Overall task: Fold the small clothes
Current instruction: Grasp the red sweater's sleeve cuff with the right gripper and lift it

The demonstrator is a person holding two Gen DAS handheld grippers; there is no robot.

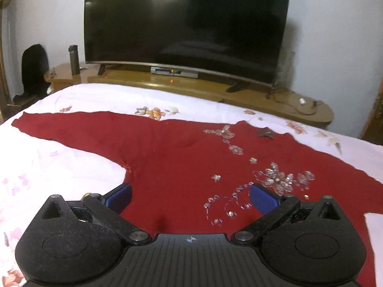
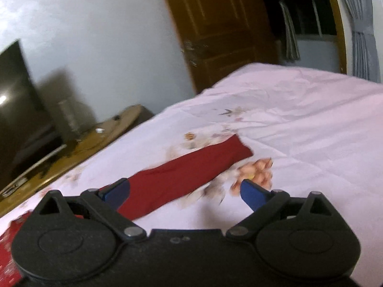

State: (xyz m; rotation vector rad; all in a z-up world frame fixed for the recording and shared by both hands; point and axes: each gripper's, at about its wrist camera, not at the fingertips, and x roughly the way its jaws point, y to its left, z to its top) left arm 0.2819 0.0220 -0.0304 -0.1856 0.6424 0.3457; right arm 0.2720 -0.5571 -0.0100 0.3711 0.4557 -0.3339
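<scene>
Across the bed (image 1: 79, 95) the red top (image 1: 167, 157) lies spread flat, both grippers' fingers wide apart and holding nothing, so I'd have the right gripper (image 2: 185, 191) pinch its sleeve (image 2: 191, 167) near the cuff while the left gripper (image 1: 190, 197) steadies the body.

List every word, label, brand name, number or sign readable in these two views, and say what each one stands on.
No readable text in either view.
Set-top box under the television: small lit display, too blurred to read.
Left gripper: only a small crosshair mark on its body, no letters.
Red garment: clear bead and sequin flowers, no label visible.
Bedsheet: printed flowers only.
Right gripper: no marking legible.
</scene>
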